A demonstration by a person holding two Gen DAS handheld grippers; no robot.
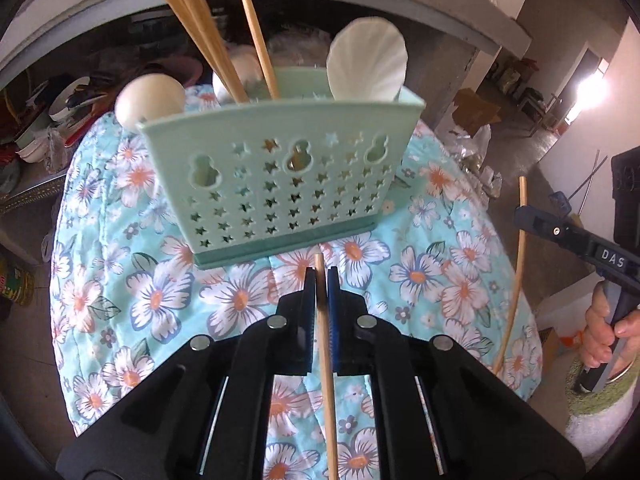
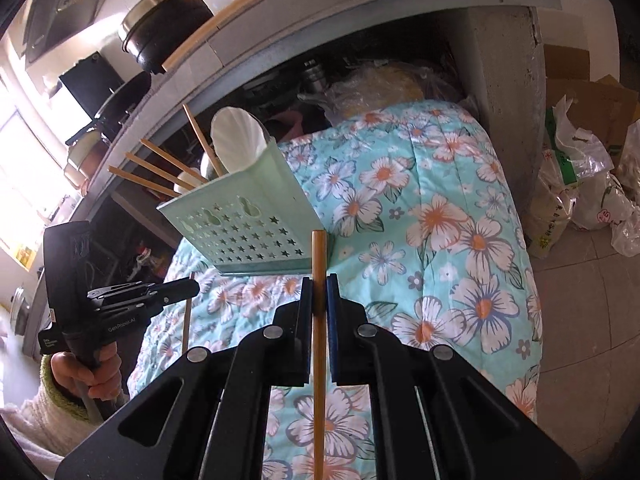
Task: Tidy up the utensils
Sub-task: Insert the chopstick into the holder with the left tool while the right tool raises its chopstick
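A mint-green utensil caddy (image 1: 280, 176) with star-shaped cut-outs is seen standing upright on a floral quilt (image 1: 440, 264), just ahead of the left gripper's (image 1: 319, 280) fingertips. Several wooden chopsticks (image 1: 192, 20) are held in it, leaning out past the rim, along with a white scalloped spoon (image 1: 366, 60) toward the right end and two rounded white spoon bowls (image 1: 150, 100) at the left end.

A single chopstick (image 1: 325, 340) is pinched between the closed fingers of the left gripper, its tip just short of the caddy's base. Another chopstick (image 2: 319, 320) is clamped the same way by the right gripper (image 2: 319, 284), its tip overlapping the caddy's near corner in that view.

Only in the right wrist view are a black pot (image 2: 168, 24) on a counter and plastic bags (image 2: 580, 184) on the floor shown, with the left gripper seen from the side. Only in the left wrist view is the right gripper shown side-on, its chopstick rising above and below the fingers.
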